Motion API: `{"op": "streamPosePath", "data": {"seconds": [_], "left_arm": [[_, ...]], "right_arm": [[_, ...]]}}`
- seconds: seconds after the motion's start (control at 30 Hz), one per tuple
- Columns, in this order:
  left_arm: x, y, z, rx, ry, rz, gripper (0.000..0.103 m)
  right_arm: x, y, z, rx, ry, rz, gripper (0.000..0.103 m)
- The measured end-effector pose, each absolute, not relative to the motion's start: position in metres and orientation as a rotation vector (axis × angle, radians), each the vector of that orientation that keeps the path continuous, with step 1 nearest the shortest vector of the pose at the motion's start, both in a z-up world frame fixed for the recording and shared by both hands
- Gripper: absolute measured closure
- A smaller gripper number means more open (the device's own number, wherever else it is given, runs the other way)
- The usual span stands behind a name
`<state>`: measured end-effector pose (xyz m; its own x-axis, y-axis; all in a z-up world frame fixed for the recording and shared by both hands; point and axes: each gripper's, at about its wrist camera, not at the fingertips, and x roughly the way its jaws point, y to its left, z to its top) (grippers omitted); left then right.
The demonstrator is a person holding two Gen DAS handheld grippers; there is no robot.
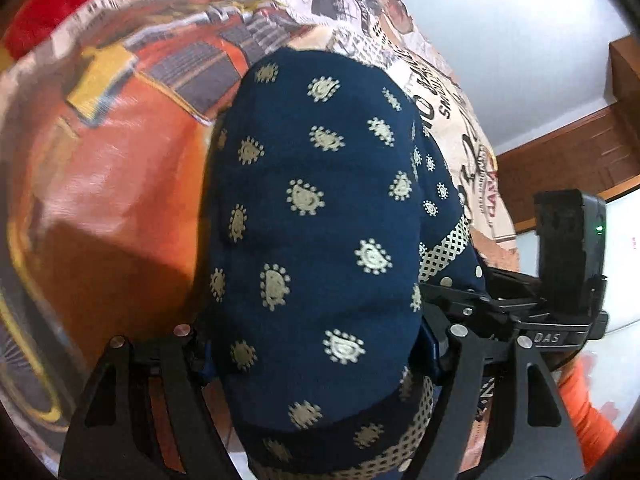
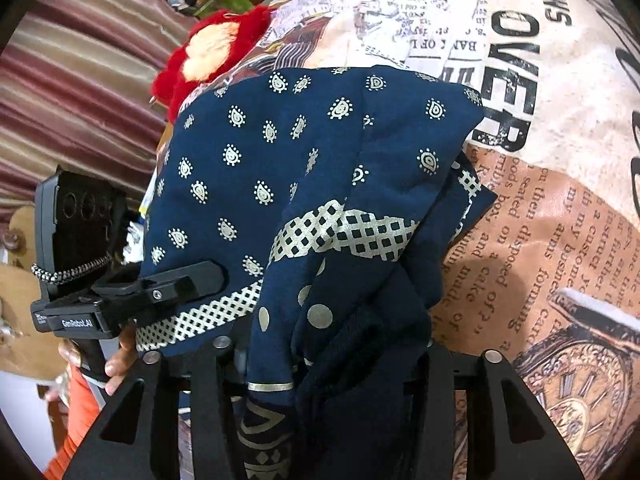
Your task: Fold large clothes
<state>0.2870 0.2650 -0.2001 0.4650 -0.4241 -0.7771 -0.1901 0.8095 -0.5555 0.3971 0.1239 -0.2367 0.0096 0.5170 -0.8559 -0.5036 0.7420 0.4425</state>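
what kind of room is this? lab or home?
Likely a home bedroom: a bedsheet printed with newsprint and clocks under the navy garment, a red plush toy, striped curtains.

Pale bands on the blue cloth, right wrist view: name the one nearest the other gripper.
The lower checked band, running right under the left gripper; the wider checked band lies higher, across the folds of the blue cloth.

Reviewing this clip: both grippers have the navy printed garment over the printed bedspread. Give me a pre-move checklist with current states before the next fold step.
1. Left gripper has the navy blue fabric garment with cream paisley print between its fingers: ok.
2. Right gripper has garment cloth between its fingers: ok.
3. Pads pressing firmly on either side: cannot tell.
4. Garment flat and smooth: not ok, bunched with creases.
5. Newspaper-print bedspread underneath free of clutter at the fold spot: ok; red plush item sits apart.
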Motion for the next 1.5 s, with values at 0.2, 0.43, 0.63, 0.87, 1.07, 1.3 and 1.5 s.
{"op": "streamPosePath", "data": {"seconds": [0.2,0.43,0.63,0.87,1.07,1.3,1.5], "left_arm": [[0.272,0.249,-0.173,-0.464,1.053,-0.015,0.029],[0.232,0.227,-0.14,-0.319,0.918,0.018,0.019],[0.216,0.206,-0.182,-0.226,1.059,0.012,0.015],[0.185,0.212,-0.179,-0.203,1.066,0.024,0.011],[0.194,0.22,-0.138,-0.198,0.949,0.081,0.011],[0.234,0.24,-0.161,-0.238,1.012,0.24,0.011],[0.223,0.232,-0.143,-0.199,0.957,0.284,0.011]], "right_arm": [[0.388,0.116,-0.22,-0.13,1.301,0.746,0.034],[0.355,0.098,-0.195,-0.237,1.183,0.739,0.012],[0.333,0.101,-0.219,-0.45,1.223,0.719,0.011],[0.326,0.056,-0.224,-0.402,1.295,0.743,0.006],[0.33,0.041,-0.186,-0.355,1.21,0.744,0.006],[0.347,0.064,-0.18,-0.309,1.113,0.663,0.006],[0.344,0.071,-0.195,-0.321,1.108,0.608,0.006]]}}
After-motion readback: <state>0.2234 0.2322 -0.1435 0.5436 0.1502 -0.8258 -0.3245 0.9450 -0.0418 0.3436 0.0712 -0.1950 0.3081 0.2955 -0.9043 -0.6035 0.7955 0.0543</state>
